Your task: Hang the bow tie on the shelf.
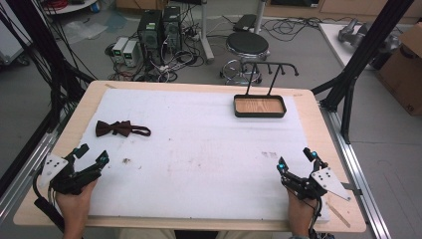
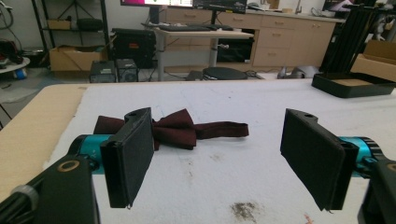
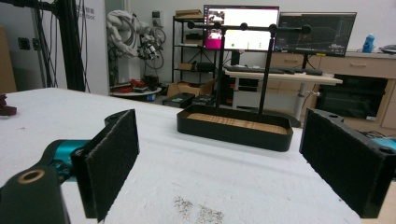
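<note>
A dark maroon bow tie (image 1: 121,129) lies flat on the white mat (image 1: 199,149) at the left, its strap trailing to the right. In the left gripper view the bow tie (image 2: 180,130) rests a short way beyond the jaws. My left gripper (image 1: 91,154) sits near the mat's front left corner, open with nothing between its pads. A black tray with a wooden floor (image 1: 260,106) and a hanger rack (image 1: 271,67) stands at the back right; the tray (image 3: 233,126) is ahead in the right gripper view. My right gripper (image 1: 297,159) rests at the front right, open and empty.
Dark stains (image 1: 126,161) mark the mat near the left gripper. The wooden table edge (image 1: 318,114) borders the mat. Black frame posts (image 1: 366,45) rise at the right, and a stool (image 1: 247,46) and computers (image 1: 159,30) stand on the floor behind.
</note>
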`<state>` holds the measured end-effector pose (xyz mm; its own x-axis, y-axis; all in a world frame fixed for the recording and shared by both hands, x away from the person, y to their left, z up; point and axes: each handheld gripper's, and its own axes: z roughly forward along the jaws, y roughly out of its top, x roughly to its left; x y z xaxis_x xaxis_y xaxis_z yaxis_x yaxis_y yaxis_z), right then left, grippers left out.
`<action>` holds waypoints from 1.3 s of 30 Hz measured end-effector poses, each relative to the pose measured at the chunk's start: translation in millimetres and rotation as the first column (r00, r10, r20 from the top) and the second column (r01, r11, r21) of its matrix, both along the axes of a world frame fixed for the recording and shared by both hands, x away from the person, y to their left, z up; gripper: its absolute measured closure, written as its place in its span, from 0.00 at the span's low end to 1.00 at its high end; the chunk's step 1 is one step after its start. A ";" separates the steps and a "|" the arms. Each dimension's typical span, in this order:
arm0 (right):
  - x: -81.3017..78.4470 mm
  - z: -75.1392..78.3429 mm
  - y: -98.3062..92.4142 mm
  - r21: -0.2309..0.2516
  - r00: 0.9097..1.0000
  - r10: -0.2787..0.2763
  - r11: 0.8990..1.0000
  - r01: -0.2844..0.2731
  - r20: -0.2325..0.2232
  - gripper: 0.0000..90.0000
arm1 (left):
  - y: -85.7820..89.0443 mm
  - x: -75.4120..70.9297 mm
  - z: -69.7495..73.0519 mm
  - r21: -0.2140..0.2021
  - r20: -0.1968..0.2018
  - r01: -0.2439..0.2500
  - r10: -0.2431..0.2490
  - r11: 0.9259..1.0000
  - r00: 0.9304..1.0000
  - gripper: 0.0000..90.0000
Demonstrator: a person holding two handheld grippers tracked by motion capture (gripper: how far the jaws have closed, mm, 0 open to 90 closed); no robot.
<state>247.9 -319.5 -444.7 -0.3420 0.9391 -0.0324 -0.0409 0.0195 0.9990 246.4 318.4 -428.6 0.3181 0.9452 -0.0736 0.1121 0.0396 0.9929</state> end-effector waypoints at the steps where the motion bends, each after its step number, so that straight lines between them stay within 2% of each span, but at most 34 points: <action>1: 0.0 0.0 0.0 0.001 1.000 0.001 1.000 -0.001 -0.001 0.12 | 0.0 0.3 0.2 0.001 0.000 -0.001 0.001 1.000 1.000 0.28; 7: 0.0 -0.2 -0.5 0.004 1.000 -0.003 1.000 0.003 -0.005 0.12 | -1.8 4.1 4.6 -0.010 -0.016 -0.006 0.006 1.000 1.000 0.23; 10: 0.2 -0.3 -0.6 0.004 1.000 -0.003 1.000 0.003 -0.006 0.12 | -1.2 6.8 11.0 -0.013 -0.004 -0.003 0.003 1.000 1.000 0.23; 12: 0.0 -0.4 -0.8 0.006 1.000 -0.006 1.000 0.006 -0.008 0.12 | 2.3 12.5 17.4 -0.006 0.014 0.002 -0.002 1.000 1.000 0.23; 16: 0.0 -0.6 -0.8 0.005 1.000 -0.008 1.000 0.008 -0.012 0.12 | 6.7 22.9 22.6 0.003 0.003 0.019 -0.019 1.000 1.000 0.25; 19: 0.5 -0.6 -0.6 -0.001 1.000 -0.008 1.000 0.008 -0.009 0.12 | 10.6 35.2 26.3 0.024 -0.013 0.044 -0.043 0.999 0.999 0.26; 23: 0.6 -0.7 -0.7 0.001 1.000 -0.009 1.000 0.009 -0.013 0.12 | 16.1 51.4 31.4 0.078 -0.029 0.065 -0.062 0.995 0.998 0.28; 30: 1.0 -0.9 -1.6 0.005 1.000 -0.011 1.000 0.011 -0.017 0.12 | 30.6 82.7 36.7 0.158 -0.102 0.090 -0.075 0.983 0.992 0.29; 33: 1.1 -1.1 -2.2 0.009 1.000 -0.011 1.000 0.011 -0.020 0.12 | 33.0 94.9 36.7 0.208 -0.129 0.115 -0.089 0.971 0.988 0.31; 35: 0.9 -1.2 -2.2 0.015 1.000 -0.012 1.000 0.012 -0.023 0.12 | 35.4 103.6 35.5 0.223 -0.159 0.148 -0.113 0.964 0.981 0.36; 39: 1.4 -1.3 -2.8 0.011 1.000 -0.014 1.000 0.014 -0.022 0.12 | 38.0 119.5 30.8 0.260 -0.223 0.192 -0.135 0.946 0.965 0.37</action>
